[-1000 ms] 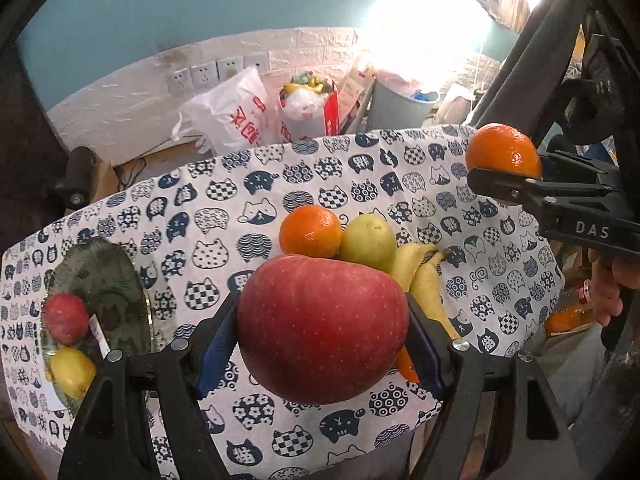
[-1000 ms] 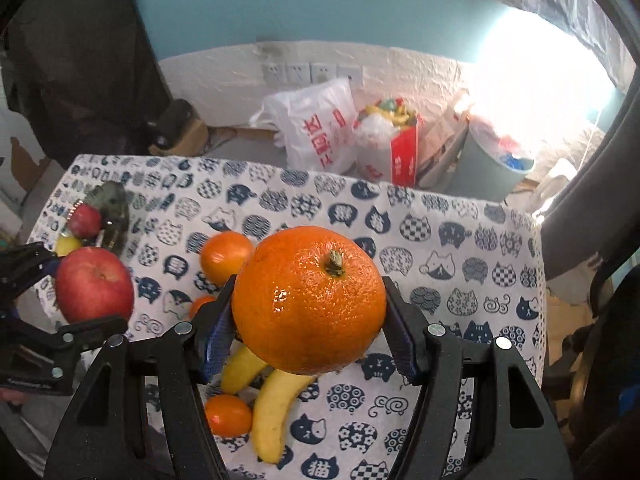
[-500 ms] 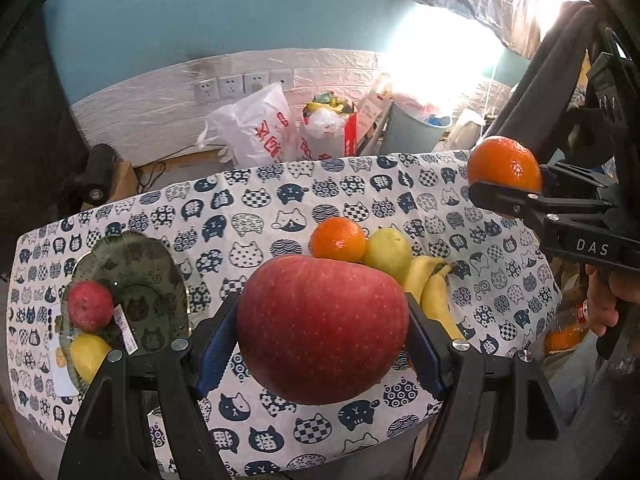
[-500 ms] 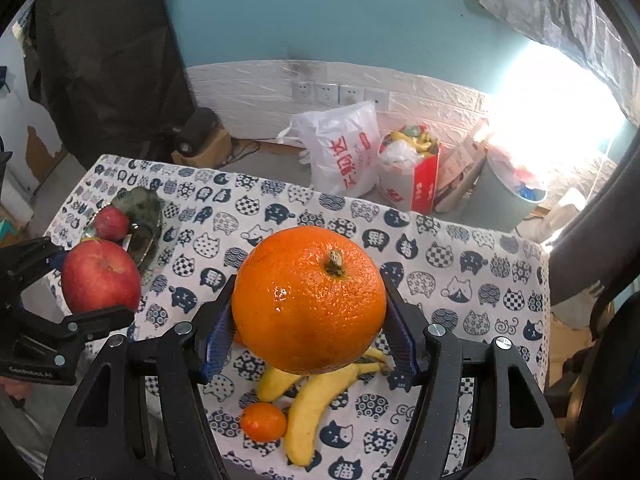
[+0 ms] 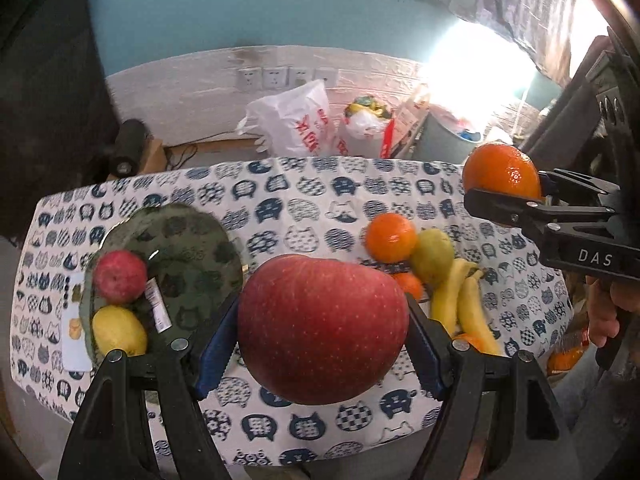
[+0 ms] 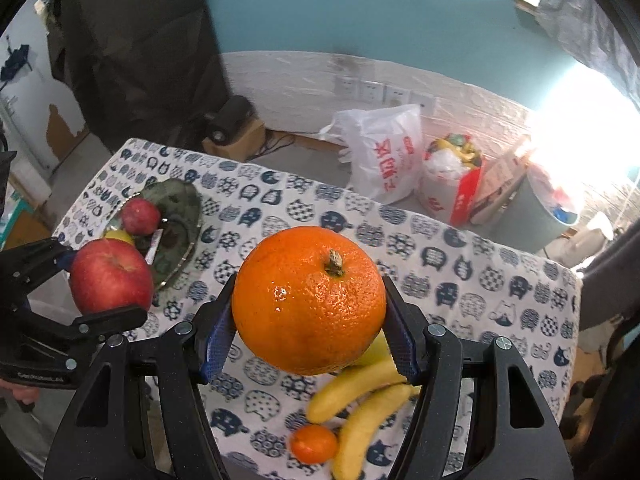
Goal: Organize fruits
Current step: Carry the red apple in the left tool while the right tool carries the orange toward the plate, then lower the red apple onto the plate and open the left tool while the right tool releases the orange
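My left gripper (image 5: pixel 322 334) is shut on a big red apple (image 5: pixel 322 328), held above the table's front edge; both show in the right wrist view (image 6: pixel 110 276). My right gripper (image 6: pixel 308 312) is shut on a large orange (image 6: pixel 308 300), held high at the right; it shows in the left wrist view (image 5: pixel 502 176). A green glass plate (image 5: pixel 188 248) at the left holds a small red apple (image 5: pixel 120 276) and a lemon (image 5: pixel 118 330). On the cloth lie an orange (image 5: pixel 390 238), a green pear (image 5: pixel 432 254), bananas (image 5: pixel 464 304) and small tangerines (image 6: pixel 314 444).
The table has a cat-print cloth (image 5: pixel 280 208). Behind it stand a white plastic bag (image 5: pixel 296 120), a red and white bag (image 5: pixel 368 128), a grey bin (image 5: pixel 452 136) and a wall with sockets. A white label card (image 5: pixel 74 320) lies left of the plate.
Both grippers have risen and pulled back from the table, each still holding its fruit. The plate and the fruit pile now appear farther away and lower.
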`<state>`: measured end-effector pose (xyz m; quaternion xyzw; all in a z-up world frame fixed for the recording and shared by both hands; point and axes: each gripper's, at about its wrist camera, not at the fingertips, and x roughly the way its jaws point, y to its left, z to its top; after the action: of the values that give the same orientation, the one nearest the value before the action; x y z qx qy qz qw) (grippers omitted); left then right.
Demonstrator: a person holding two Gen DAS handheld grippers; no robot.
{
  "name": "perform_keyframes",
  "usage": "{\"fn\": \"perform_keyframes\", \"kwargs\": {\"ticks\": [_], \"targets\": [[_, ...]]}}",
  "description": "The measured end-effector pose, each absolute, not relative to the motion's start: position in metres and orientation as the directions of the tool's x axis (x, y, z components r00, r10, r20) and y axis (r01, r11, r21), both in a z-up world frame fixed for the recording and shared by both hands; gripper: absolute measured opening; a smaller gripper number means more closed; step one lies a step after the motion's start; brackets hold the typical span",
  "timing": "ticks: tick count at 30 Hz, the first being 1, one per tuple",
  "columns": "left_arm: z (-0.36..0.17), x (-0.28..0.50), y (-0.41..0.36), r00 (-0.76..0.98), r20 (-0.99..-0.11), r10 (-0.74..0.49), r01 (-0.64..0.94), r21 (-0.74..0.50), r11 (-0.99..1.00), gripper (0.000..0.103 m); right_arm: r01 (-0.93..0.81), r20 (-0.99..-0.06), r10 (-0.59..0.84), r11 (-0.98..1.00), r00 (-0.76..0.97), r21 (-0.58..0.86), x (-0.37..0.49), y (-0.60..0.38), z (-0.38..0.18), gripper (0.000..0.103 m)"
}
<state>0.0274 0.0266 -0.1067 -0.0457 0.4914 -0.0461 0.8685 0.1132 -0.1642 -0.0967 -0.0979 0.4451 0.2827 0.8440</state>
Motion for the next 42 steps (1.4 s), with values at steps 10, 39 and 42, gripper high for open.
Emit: {"fn": "perform_keyframes", "kwargs": {"ticks": [10,39,42], "targets": [[-0.130,0.018,0.083,0.495,-0.867,-0.064,-0.085,-0.121,0.989,0.078,-0.628,-0.826,0.424,0.770,0.372,0.112,0.119,-0.096,-0.109,0.066],[-0.223,0.015,0.165,0.312,-0.949,-0.049,-0.268,-0.138,0.954,0.078,-0.745,-0.897,0.392,0.657,0.204,0.117,0.111,0.042,-0.171,0.066],[-0.226,0.015,0.169,0.302,-0.952,-0.054,-0.282,-0.143,0.949,0.078,-0.749,-0.903,0.386,0.652,0.190,0.121,0.110,0.046,-0.178,0.066]]}}
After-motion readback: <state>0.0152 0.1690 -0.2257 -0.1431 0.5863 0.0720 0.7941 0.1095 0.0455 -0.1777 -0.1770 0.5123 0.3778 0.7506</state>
